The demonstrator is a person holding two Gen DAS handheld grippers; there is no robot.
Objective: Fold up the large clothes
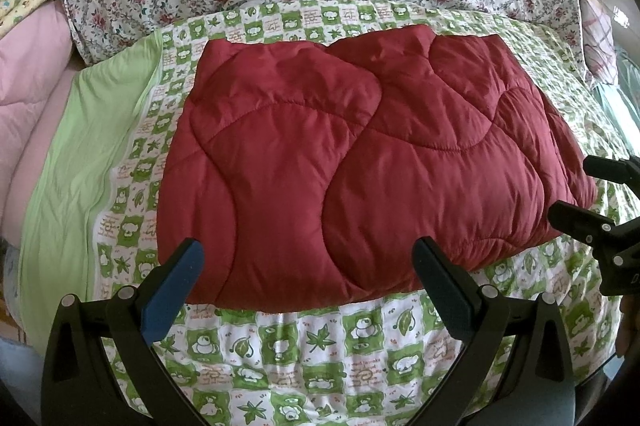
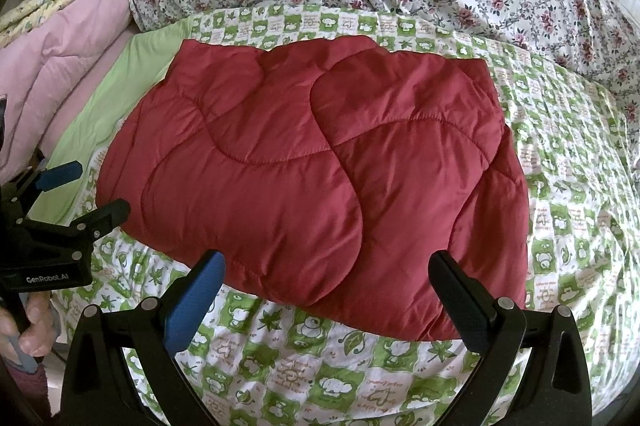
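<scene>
I see the red quilted garment (image 1: 360,153) folded flat on the green patterned bed sheet (image 1: 320,366). Left hand-held gripper (image 1: 308,290) and right hand-held gripper (image 2: 326,300) both spread, empty, just short of its near edge.

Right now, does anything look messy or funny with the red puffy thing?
Nothing stands out. The red quilted garment lies folded flat on the green panda sheet, and both open grippers, left and right, hold nothing.

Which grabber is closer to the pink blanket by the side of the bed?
Left. The left gripper sits on the pink blanket's side of the red jacket; the right gripper is farther over.
</scene>
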